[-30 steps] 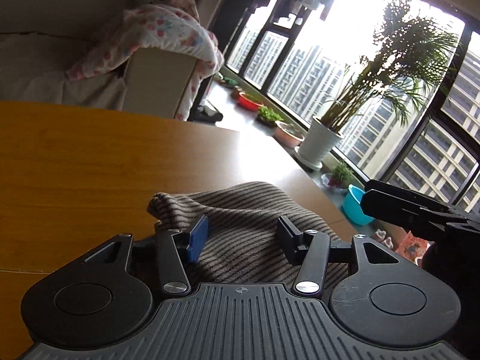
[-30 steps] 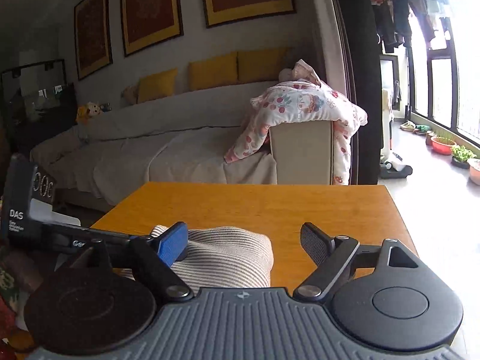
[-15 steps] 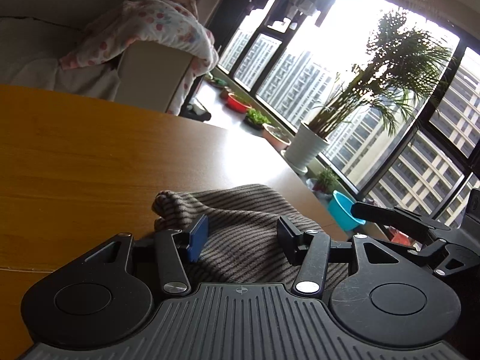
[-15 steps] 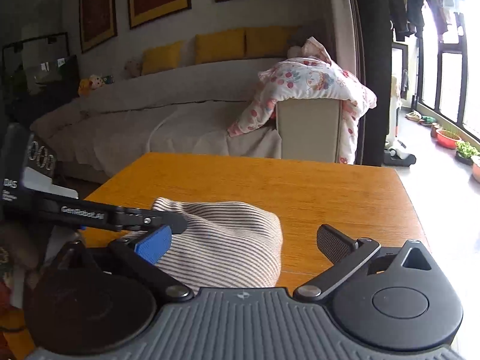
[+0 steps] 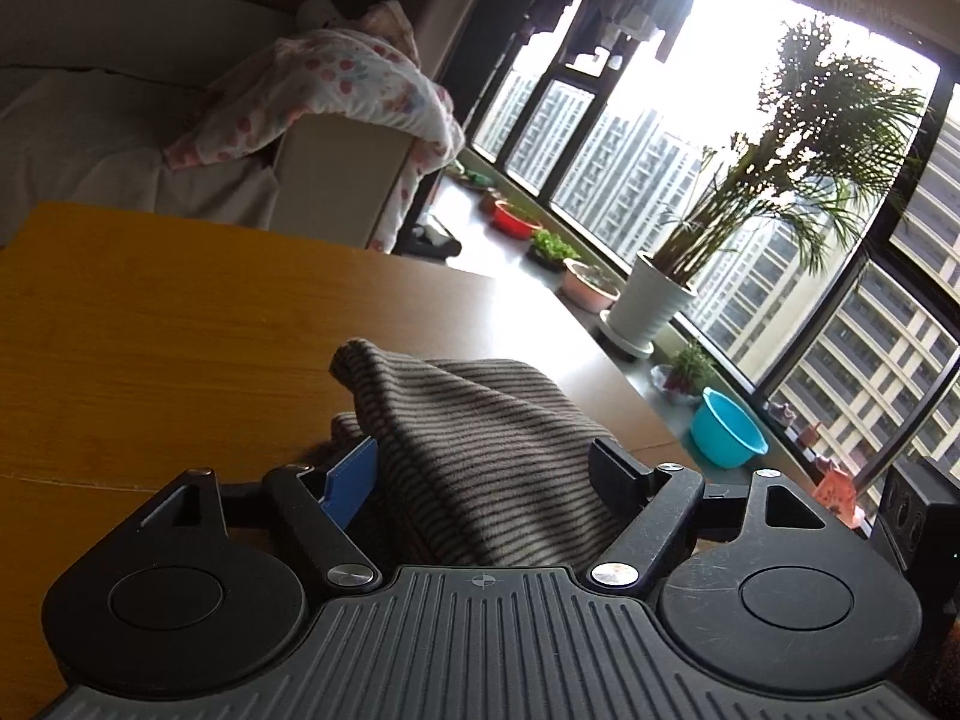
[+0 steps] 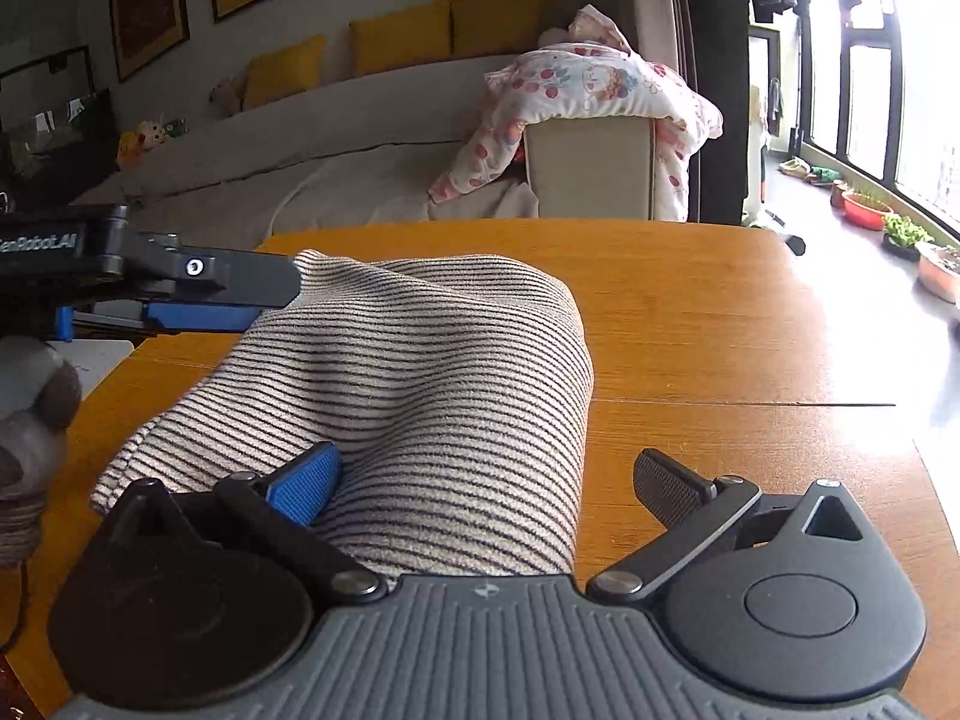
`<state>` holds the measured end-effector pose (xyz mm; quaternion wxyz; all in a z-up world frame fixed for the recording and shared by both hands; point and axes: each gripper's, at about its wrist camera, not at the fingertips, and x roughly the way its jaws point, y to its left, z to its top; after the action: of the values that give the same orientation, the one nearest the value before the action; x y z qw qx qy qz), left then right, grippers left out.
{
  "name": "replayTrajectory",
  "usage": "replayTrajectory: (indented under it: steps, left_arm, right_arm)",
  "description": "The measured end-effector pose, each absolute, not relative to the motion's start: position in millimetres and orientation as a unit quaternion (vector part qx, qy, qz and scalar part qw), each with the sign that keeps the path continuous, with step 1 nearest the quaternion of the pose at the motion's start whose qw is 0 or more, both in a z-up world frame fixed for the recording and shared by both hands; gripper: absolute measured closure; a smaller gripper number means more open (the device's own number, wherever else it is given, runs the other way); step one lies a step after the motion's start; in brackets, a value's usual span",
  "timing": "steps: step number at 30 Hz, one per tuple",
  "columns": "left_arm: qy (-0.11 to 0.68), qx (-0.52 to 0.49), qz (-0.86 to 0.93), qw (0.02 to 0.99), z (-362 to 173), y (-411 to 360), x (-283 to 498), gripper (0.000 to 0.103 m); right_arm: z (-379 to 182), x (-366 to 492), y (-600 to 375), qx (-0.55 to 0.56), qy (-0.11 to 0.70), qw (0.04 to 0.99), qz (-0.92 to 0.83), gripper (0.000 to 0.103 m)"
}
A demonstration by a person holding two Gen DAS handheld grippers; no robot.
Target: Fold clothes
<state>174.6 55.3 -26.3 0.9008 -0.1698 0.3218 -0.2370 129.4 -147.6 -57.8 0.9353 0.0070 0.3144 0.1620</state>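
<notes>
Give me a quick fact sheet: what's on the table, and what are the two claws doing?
Surface: wooden table
Item: striped garment, bunched up on it
Left gripper: open, jaws have just been opening, garment lying between them
Right gripper: open wide, jaws have just been opening, garment lying between them
Background: sofa, potted plant

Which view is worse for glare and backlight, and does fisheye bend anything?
Left wrist view: window blown out white, striped garment dark and backlit, window frames curve strongly. Right wrist view: evenly lit, the striped garment reads pale; glare only on the wooden table at right; table edge bows.
</notes>
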Motion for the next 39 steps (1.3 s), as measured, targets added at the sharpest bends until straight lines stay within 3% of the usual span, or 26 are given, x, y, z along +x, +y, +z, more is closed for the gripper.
replayTrajectory:
  steps: [4, 10, 21, 23, 24, 27, 33, 39]
  left_arm:
    - [0.362, -0.167, -0.220, 0.890, -45, 58, 170, 0.023]
    - [0.368, -0.152, -0.207, 0.894, -53, 59, 168, 0.019]
    - [0.363, -0.135, -0.209, 0.898, -51, 54, 162, 0.021]
    - [0.361, -0.140, -0.224, 0.894, -52, 51, 166, 0.027]
    - [0.360, -0.143, -0.231, 0.892, -52, 50, 169, 0.035]
    - [0.355, -0.138, -0.246, 0.891, -53, 42, 178, 0.044]
    - [0.342, -0.126, -0.248, 0.897, -53, 39, 228, 0.044]
    - [0.341, -0.134, -0.220, 0.904, -52, 47, 276, 0.037]
  right_arm:
    - [-56, 126, -144, 0.000, 0.312, 0.938, 0.153, 0.000]
    - [-55, 124, -143, 0.004, 0.312, 0.938, 0.147, 0.000]
    - [-57, 138, -187, 0.147, 0.357, 0.895, 0.223, 0.000]
    - [-62, 141, -189, 0.158, 0.364, 0.889, 0.229, 0.007]
    - [-63, 141, -186, 0.148, 0.366, 0.889, 0.235, 0.019]
    - [-62, 144, -177, 0.131, 0.353, 0.896, 0.236, 0.023]
    - [-64, 174, -175, 0.132, 0.333, 0.909, 0.212, 0.026]
    - [-68, 219, -166, 0.140, 0.311, 0.923, 0.175, 0.026]
